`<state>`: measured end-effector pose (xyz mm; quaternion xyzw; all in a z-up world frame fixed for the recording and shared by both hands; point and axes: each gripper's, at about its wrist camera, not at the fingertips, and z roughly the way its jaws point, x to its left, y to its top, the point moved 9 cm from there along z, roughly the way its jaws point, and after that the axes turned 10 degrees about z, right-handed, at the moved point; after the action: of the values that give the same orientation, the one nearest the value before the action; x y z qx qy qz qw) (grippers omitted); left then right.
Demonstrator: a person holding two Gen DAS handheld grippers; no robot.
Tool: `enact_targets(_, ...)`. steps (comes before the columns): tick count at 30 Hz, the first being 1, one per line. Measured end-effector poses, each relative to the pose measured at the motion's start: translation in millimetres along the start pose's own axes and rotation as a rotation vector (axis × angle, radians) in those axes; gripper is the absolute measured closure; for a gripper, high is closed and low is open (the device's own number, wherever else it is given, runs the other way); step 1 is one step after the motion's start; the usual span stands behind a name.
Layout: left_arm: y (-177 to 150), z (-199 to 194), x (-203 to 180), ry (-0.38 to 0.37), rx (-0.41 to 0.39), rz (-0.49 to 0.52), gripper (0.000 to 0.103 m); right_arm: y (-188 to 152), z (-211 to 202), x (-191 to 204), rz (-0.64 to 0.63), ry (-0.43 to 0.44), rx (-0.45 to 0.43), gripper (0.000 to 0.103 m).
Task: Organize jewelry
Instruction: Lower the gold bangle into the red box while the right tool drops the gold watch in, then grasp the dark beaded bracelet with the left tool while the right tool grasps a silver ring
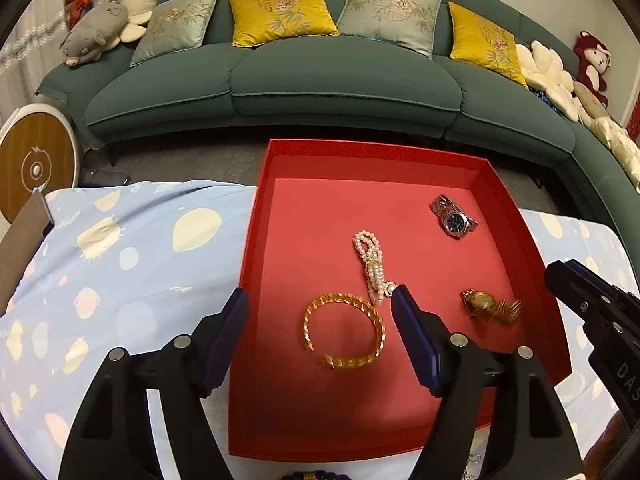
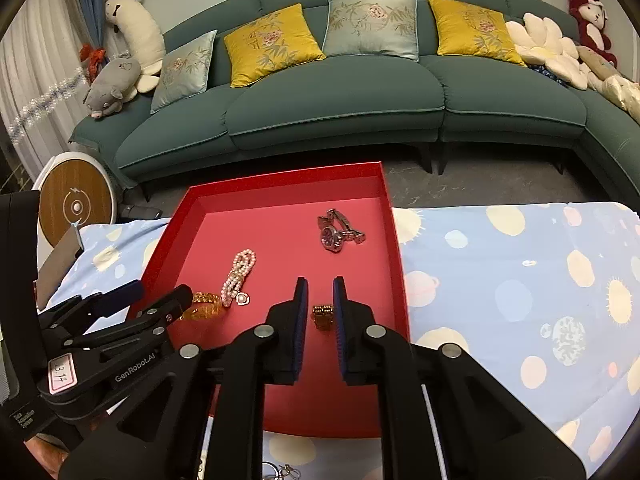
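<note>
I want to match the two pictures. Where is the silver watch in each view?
Left wrist view: the silver watch lies at the far right of the red tray, near its right wall.
Right wrist view: the watch lies in the far middle of the tray, above the right tongs.
Shared landmark: the pearl bracelet, left of the watch in both views.

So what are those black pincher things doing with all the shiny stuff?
A person is tidying jewelry with two hand-held grippers. The red tray on the spotty cloth already holds a gold bracelet, a pearl bracelet, a silver watch and a gold watch. Both the left gripper and right gripper hover over the tray, jaws open, holding nothing.
</note>
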<state>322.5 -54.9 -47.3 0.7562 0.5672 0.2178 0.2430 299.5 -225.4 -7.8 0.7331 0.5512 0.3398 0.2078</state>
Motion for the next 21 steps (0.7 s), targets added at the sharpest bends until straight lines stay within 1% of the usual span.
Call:
enact_targets(1, -1, -5, 4, -0.008, -0.005, -0.011, 0.032, 4, -9, -1, 0.002, -0.004, -0.027, 0.063)
enact_targets(2, -2, -11, 7, -0.017, -0.011, -0.02, 0.032, 4, -9, -1, 0.002, -0.004, -0.027, 0.052)
enact_targets(3, -4, -20, 11, -0.025, -0.016, -0.026, 0.032, 7, -19, -2, 0.003, -0.005, -0.057, 0.05)
enact_targets(4, -6, -28, 15, -0.027, -0.019, -0.031, 0.032, 10, -33, -3, -0.003, -0.003, -0.082, 0.05)
enact_targets(7, -22, -55, 28, -0.037, -0.029, -0.039, 0.032, 9, -68, -7, -0.03, -0.006, -0.12, 0.05)
enact_targets(9, -38, -70, 35, -0.032, -0.019, -0.031, 0.032, 3, -91, -13, -0.028, -0.005, -0.128, 0.049)
enact_targets(12, -65, -89, 43, -0.031, 0.005, -0.029, 0.032, -6, -117, -27, 0.015, 0.01, -0.128, 0.049)
enact_targets(14, -84, -95, 44, -0.038, 0.023, -0.036, 0.032, -17, -132, -40, 0.051, 0.012, -0.121, 0.049)
enact_targets(17, -111, -98, 44, -0.044, 0.055, -0.046, 0.032, -38, -149, -58, 0.079, -0.011, -0.112, 0.049)
enact_targets(19, -128, -100, 41, -0.05, 0.069, -0.048, 0.032, -53, -156, -64, 0.085, -0.015, -0.104, 0.049)
enact_targets(21, -138, -100, 38, -0.058, 0.076, -0.052, 0.032, -67, -158, -68, 0.086, -0.015, -0.089, 0.049)
